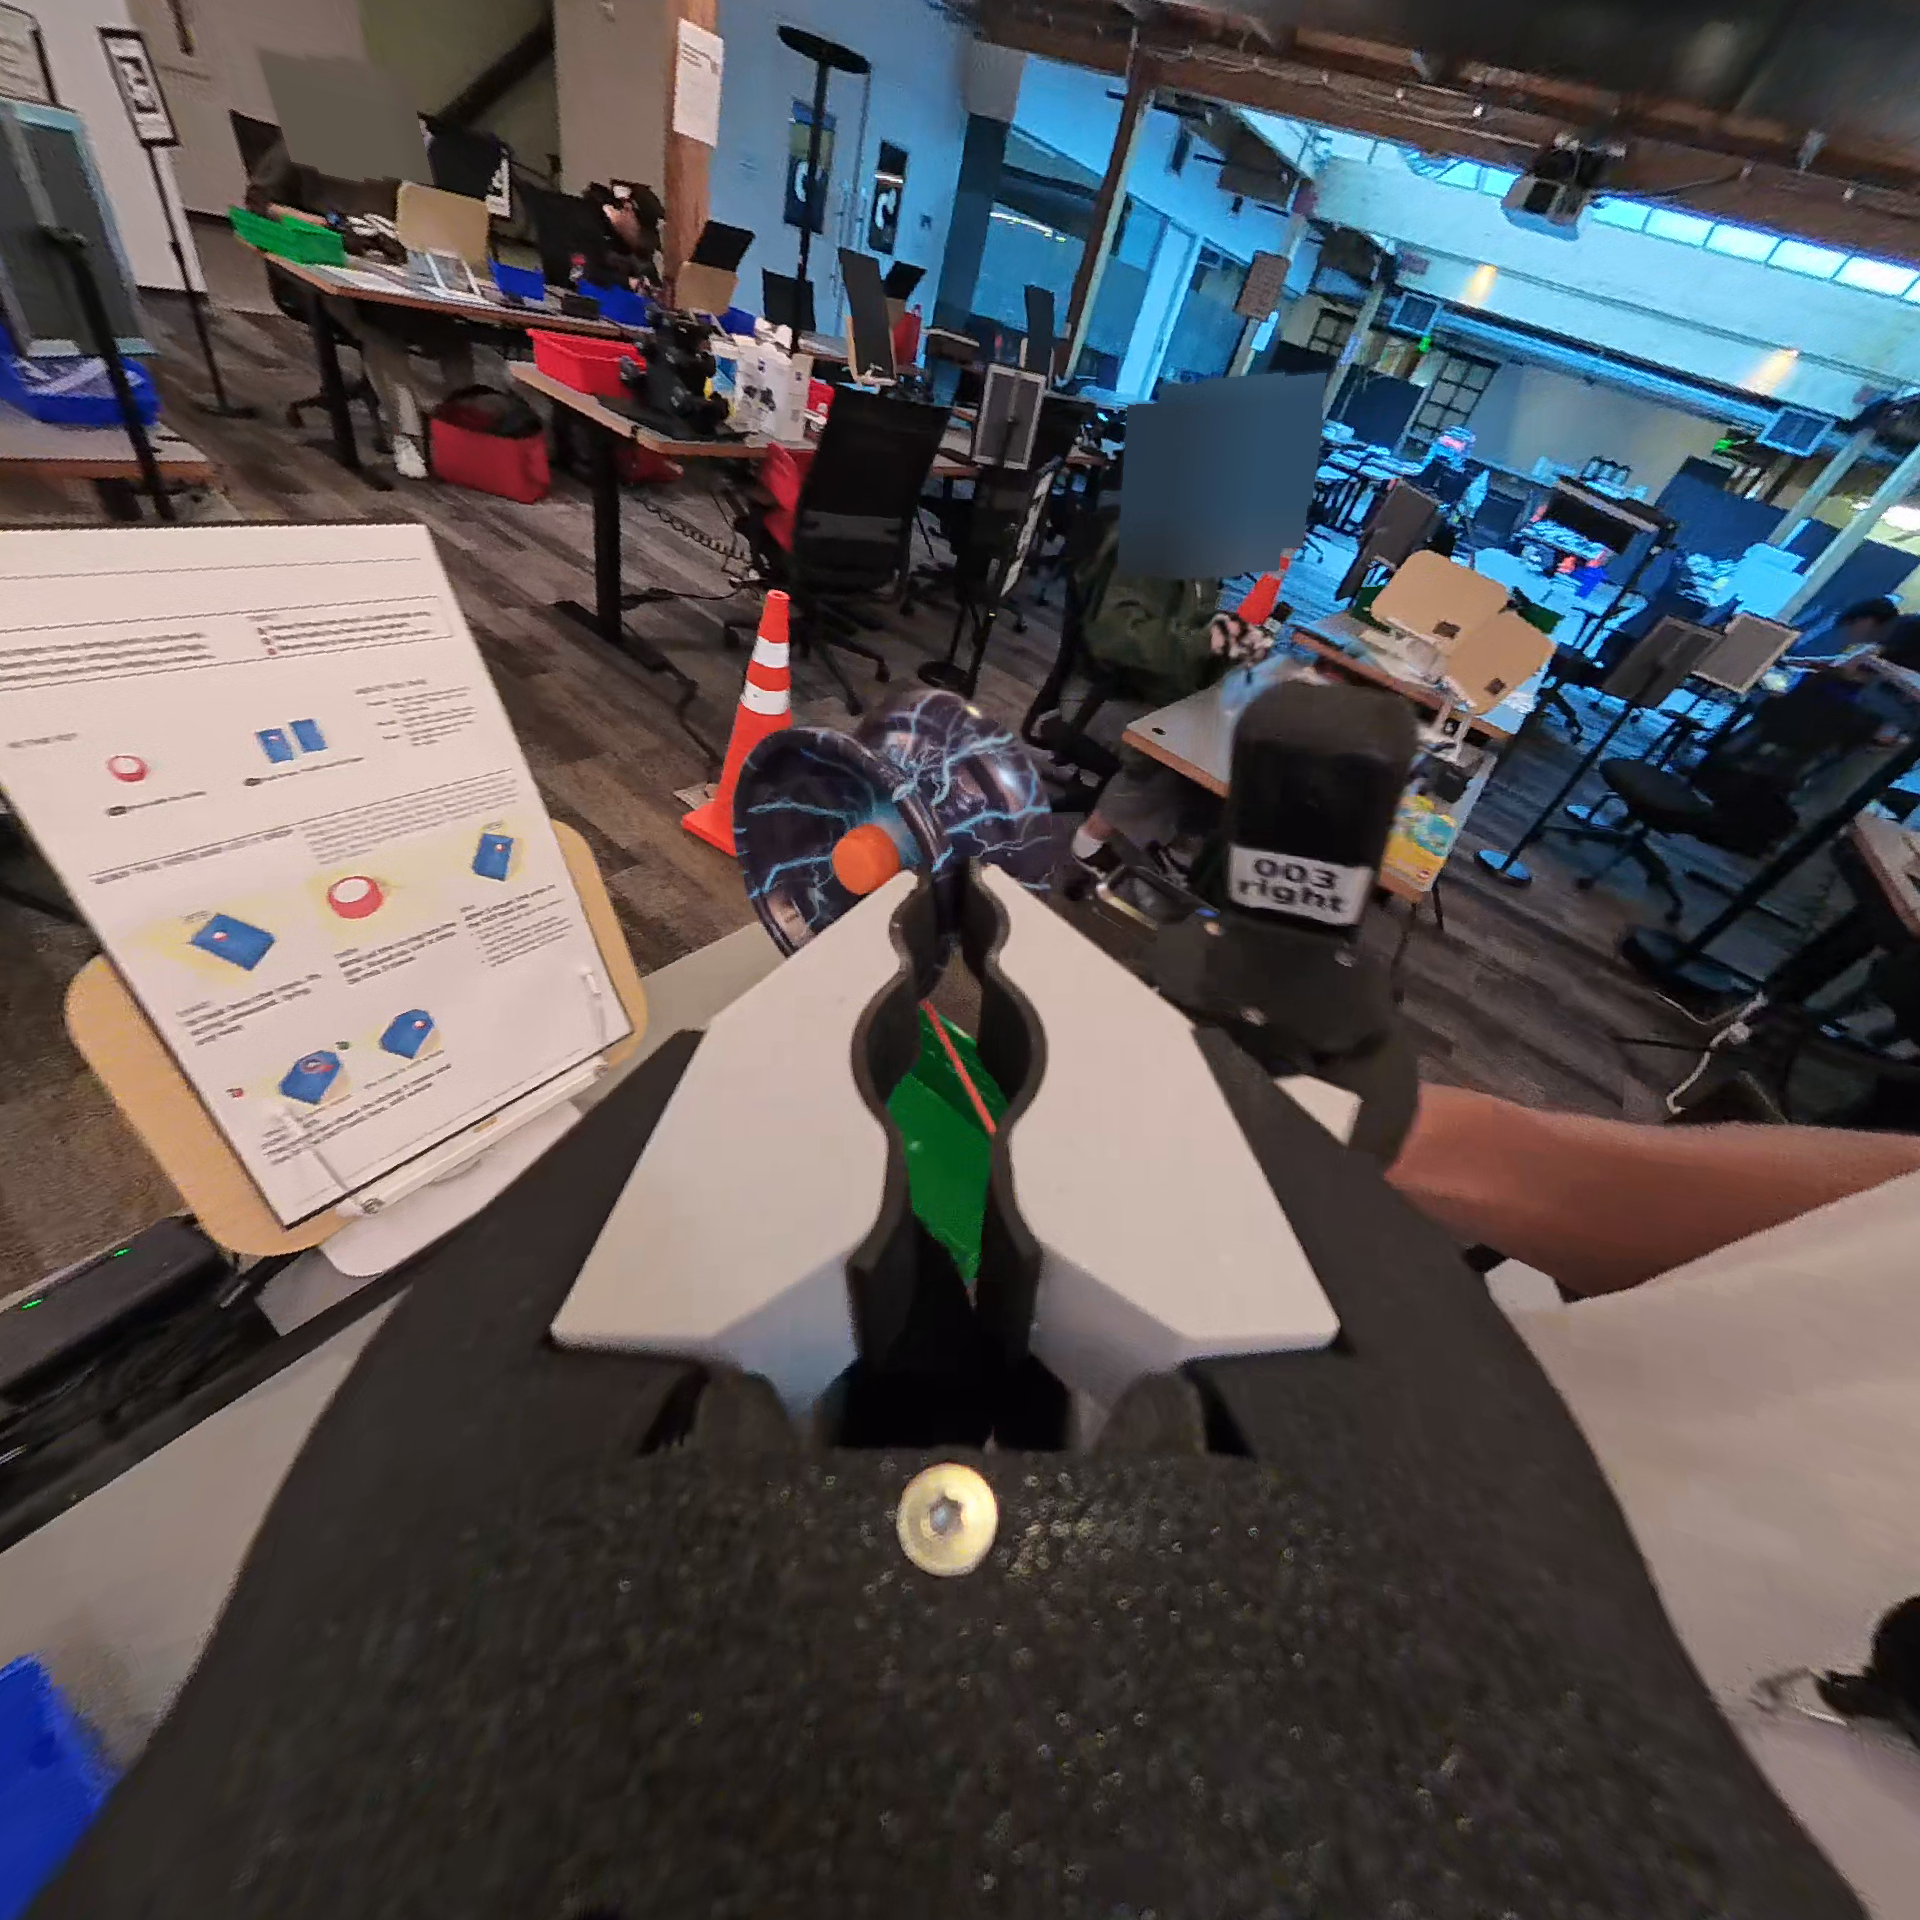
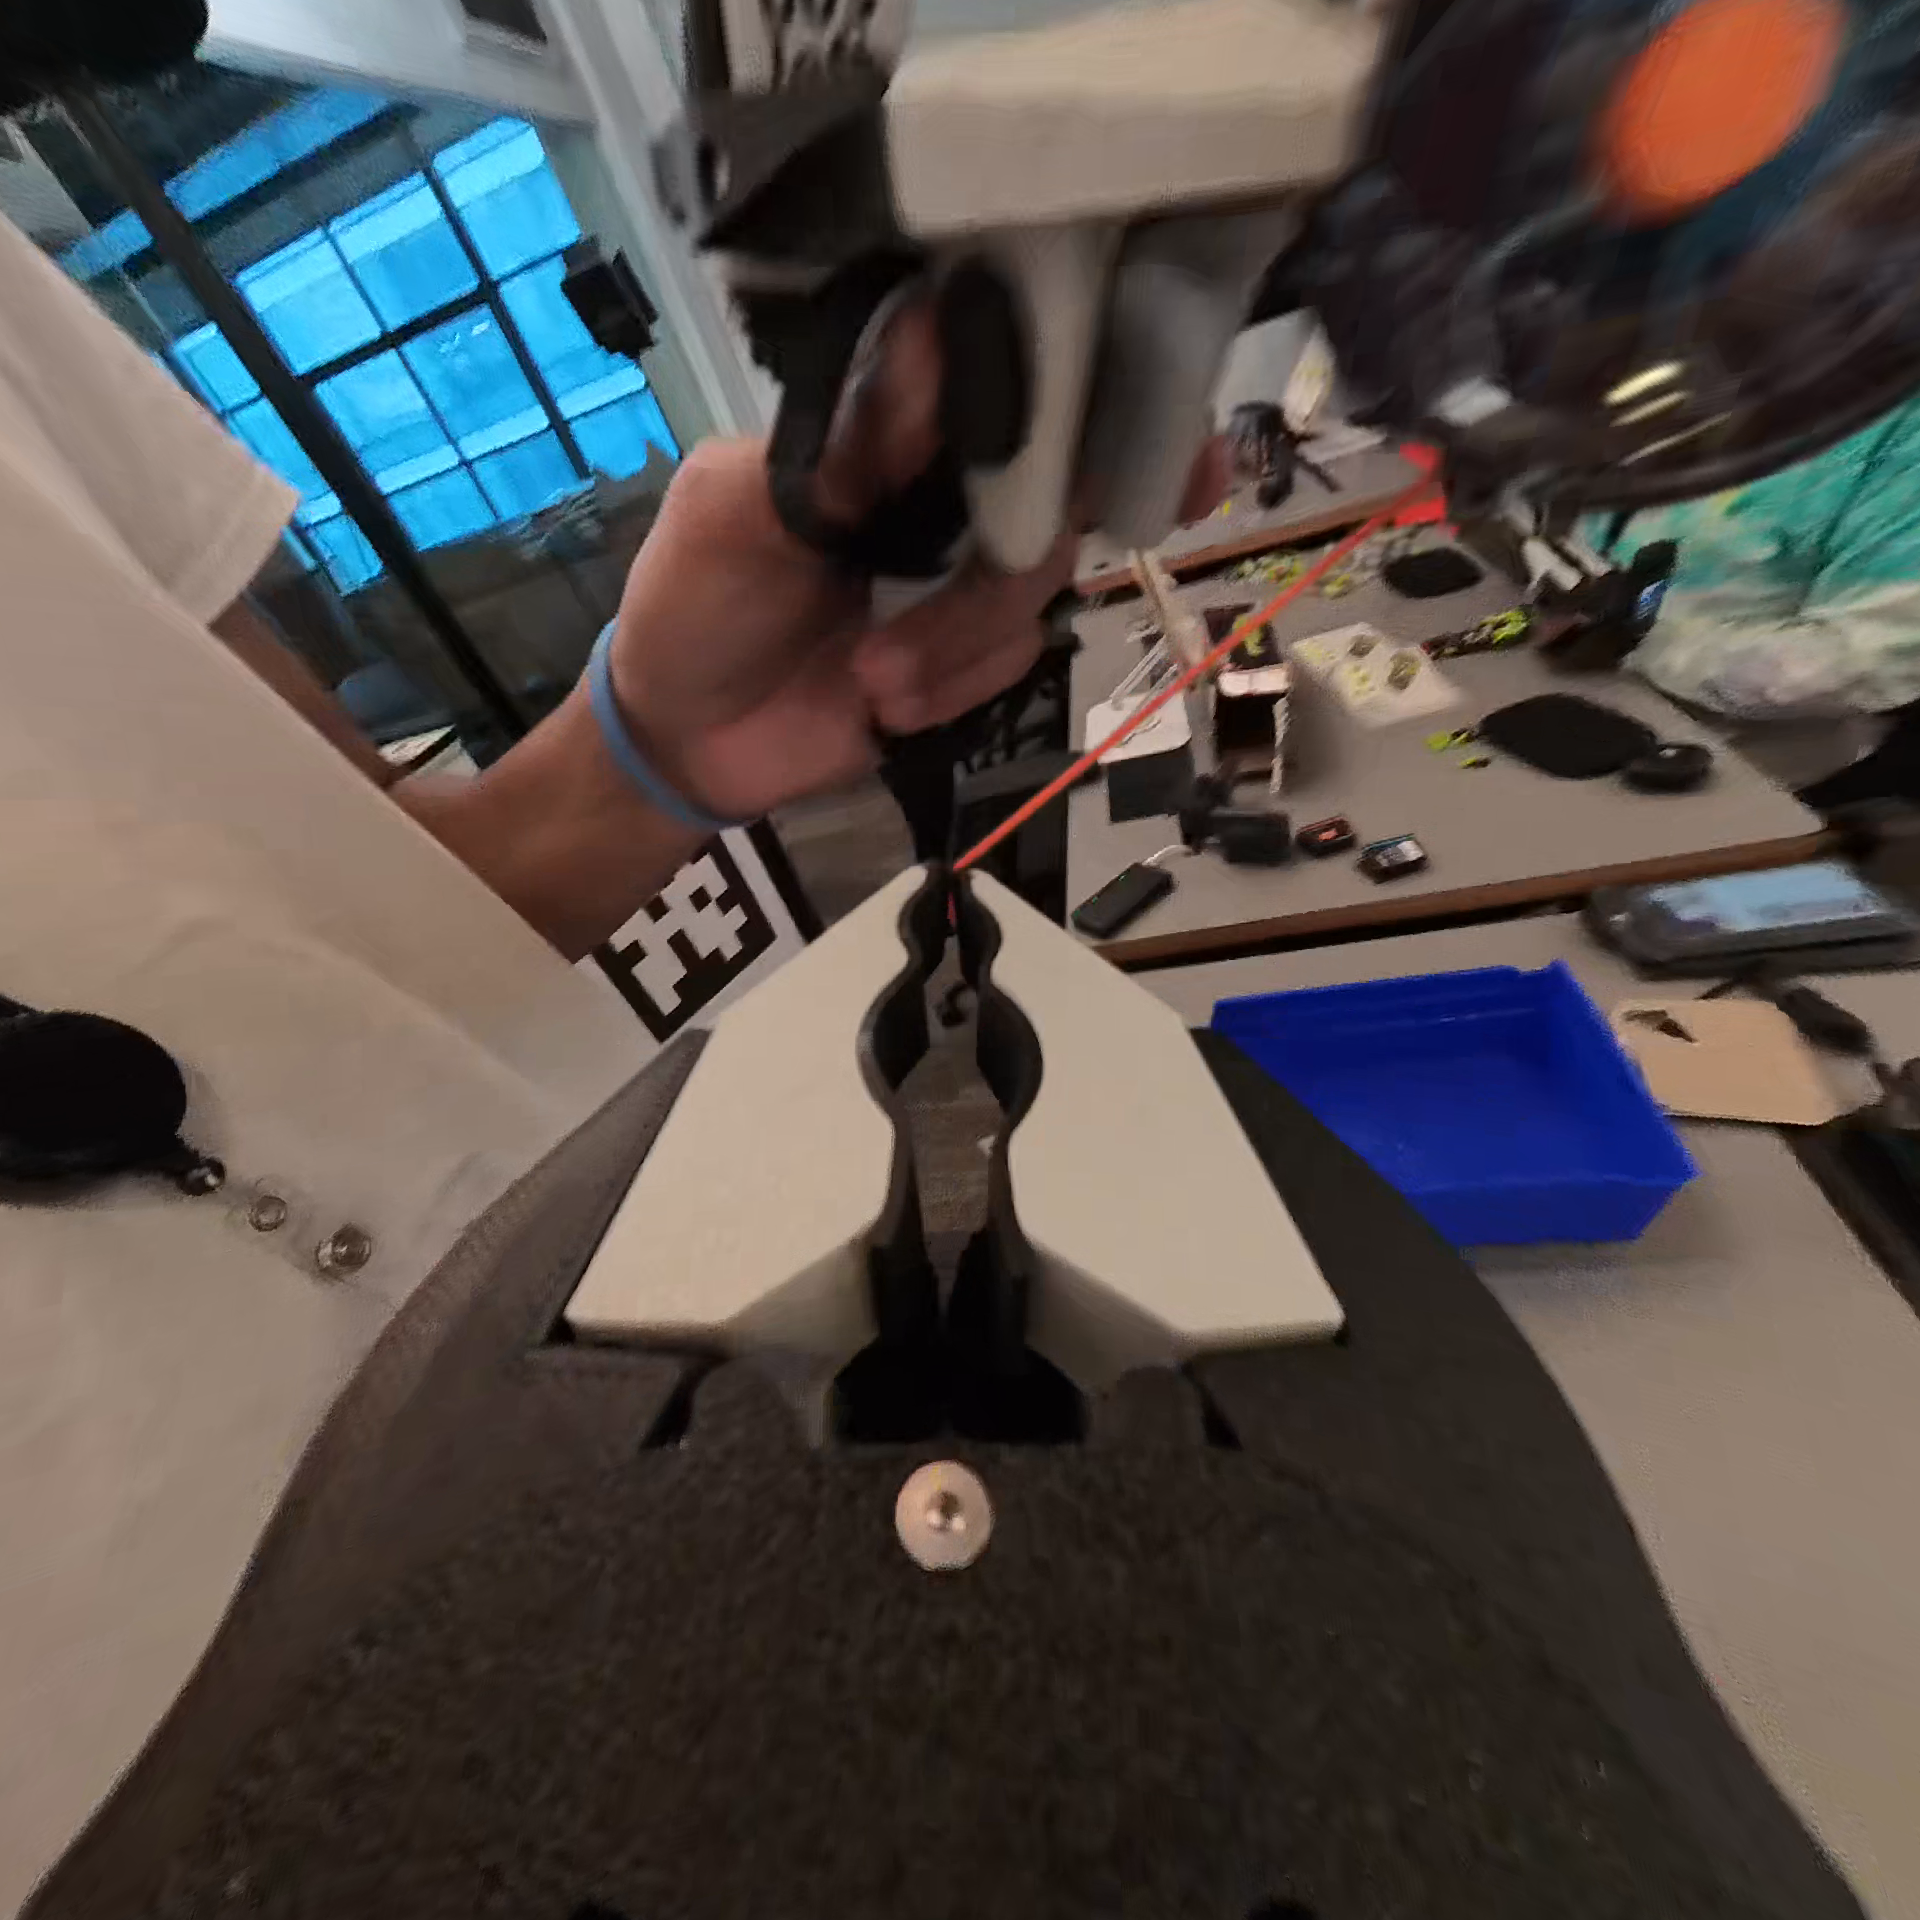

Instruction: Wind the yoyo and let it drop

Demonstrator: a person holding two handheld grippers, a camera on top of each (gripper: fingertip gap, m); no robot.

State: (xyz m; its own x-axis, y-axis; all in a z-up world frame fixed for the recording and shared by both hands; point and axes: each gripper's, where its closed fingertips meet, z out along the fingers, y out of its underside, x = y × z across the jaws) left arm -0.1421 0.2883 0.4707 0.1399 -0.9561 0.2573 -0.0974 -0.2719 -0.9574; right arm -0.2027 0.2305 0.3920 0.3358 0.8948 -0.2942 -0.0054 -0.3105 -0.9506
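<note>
Yoyo [image 1: 883, 821]: one, glossy dark purple with pale-blue lightning marbling, two flared halves, orange round hub cap; held up in the air, clear of the desk [image 1: 135, 1538], clamped at the fingertips of the left gripper [image 1: 940, 883], whose jaws are pinched on its rim at the gap. In the right wrist view the yoyo [image 2: 1662, 239] is blurred and cut off by the top-right corner.

One thin orange string [image 2: 1195, 675] runs taut from the yoyo down to the right gripper [image 2: 945, 883], which is clenched on the string end; jaws nearly touching.

Both grippers: grey wedge fingers, wavy black inner pads, black grainy body, one silver screw each.

Left desk edge: one white printed instruction sheet [image 1: 281, 862] on a tan rounded board, tilted. One green flat thing [image 1: 940, 1164], seen only through the left gripper's finger gap, cannot identify it. Right side of desk: one blue plastic bin [image 2: 1455, 1101], rectangular, matte. One hand [image 2: 748, 665] with a blue wristband grips the left gripper's handle, motion-blurred.
</note>
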